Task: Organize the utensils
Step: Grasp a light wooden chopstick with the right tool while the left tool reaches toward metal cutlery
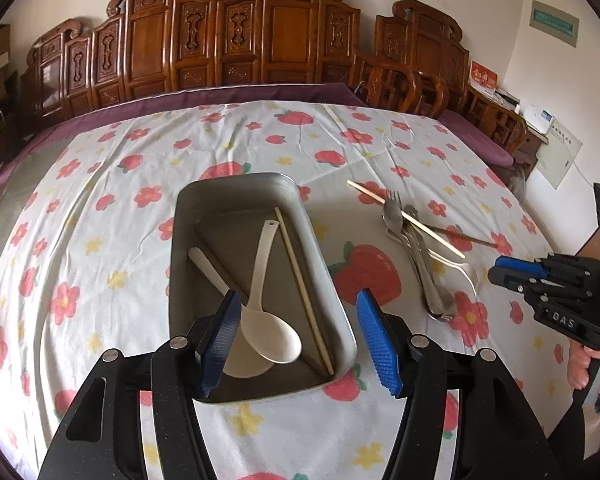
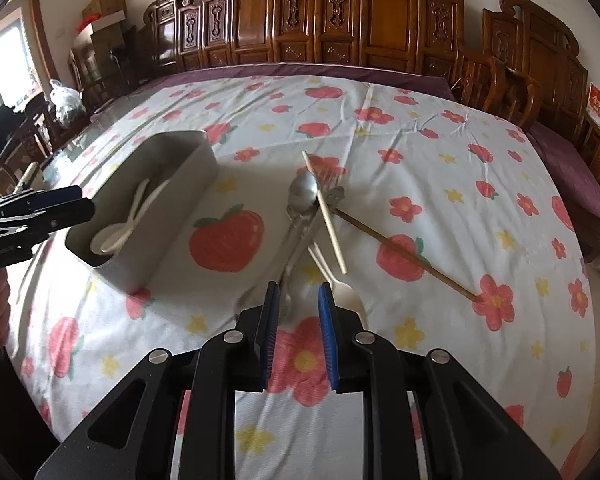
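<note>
A grey metal tray (image 1: 188, 208) lies on the flowered cloth and holds two cream plastic spoons (image 1: 274, 338) and one pale chopstick (image 1: 304, 292). My left gripper (image 1: 298, 340) is open and empty, hovering over the tray's near end. To the right lies a pile: a metal spoon (image 2: 304, 194), metal forks (image 1: 428, 280), a pale chopstick (image 2: 328, 220), a dark brown chopstick (image 2: 412, 258) and a white plastic fork (image 2: 346, 292). My right gripper (image 2: 298, 298) is open with a narrow gap, empty, just short of the pile's handles. It also shows in the left wrist view (image 1: 500, 270).
The tray also shows in the right wrist view (image 2: 160, 248), with the left gripper (image 2: 76, 204) beside it. Carved wooden chairs (image 1: 396, 80) and panels (image 1: 228, 40) line the table's far edge. A purple cloth (image 1: 260, 92) borders the flowered one.
</note>
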`<action>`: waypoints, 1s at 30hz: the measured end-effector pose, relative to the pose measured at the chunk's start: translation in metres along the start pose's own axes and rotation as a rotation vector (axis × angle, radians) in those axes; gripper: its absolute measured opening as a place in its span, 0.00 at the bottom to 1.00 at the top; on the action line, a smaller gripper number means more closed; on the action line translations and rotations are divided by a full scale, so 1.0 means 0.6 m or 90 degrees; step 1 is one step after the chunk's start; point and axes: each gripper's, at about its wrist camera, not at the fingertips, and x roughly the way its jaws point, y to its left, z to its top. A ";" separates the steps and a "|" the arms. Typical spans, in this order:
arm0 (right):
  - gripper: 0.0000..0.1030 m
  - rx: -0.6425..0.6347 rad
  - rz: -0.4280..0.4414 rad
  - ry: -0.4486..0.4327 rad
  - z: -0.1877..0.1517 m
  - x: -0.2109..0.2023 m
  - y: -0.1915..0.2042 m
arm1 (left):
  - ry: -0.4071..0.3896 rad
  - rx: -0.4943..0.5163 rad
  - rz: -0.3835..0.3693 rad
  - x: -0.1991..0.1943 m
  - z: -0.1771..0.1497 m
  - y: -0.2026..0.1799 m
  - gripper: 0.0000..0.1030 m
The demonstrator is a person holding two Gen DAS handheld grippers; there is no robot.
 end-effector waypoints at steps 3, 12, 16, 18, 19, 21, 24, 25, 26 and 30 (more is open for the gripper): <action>0.21 -0.003 0.001 0.006 0.000 0.010 -0.010 | 0.000 -0.007 0.006 -0.002 -0.003 -0.007 0.66; 0.21 -0.061 0.014 0.029 0.043 0.067 -0.038 | -0.006 -0.007 0.020 -0.009 0.003 -0.051 0.80; 0.21 -0.043 0.041 0.058 0.069 0.106 -0.060 | 0.004 -0.018 0.018 -0.003 0.006 -0.075 0.80; 0.21 -0.036 0.055 0.076 0.076 0.124 -0.065 | 0.008 -0.014 0.018 0.001 0.008 -0.089 0.80; 0.21 -0.031 0.063 0.082 0.079 0.132 -0.068 | 0.011 -0.007 0.019 0.004 0.010 -0.101 0.80; 0.21 -0.019 0.077 0.097 0.081 0.145 -0.073 | 0.013 0.001 0.020 0.007 0.011 -0.115 0.80; 0.20 -0.006 0.084 0.108 0.080 0.155 -0.078 | 0.019 0.014 0.022 0.013 0.012 -0.141 0.80; 0.08 -0.003 0.087 0.104 0.079 0.152 -0.080 | 0.022 0.016 0.022 0.015 0.013 -0.146 0.80; 0.06 0.000 0.095 0.098 0.078 0.146 -0.082 | 0.026 0.017 0.021 0.019 0.013 -0.151 0.80; 0.06 0.016 0.118 0.064 0.066 0.103 -0.095 | 0.044 0.023 0.017 0.034 0.006 -0.174 0.80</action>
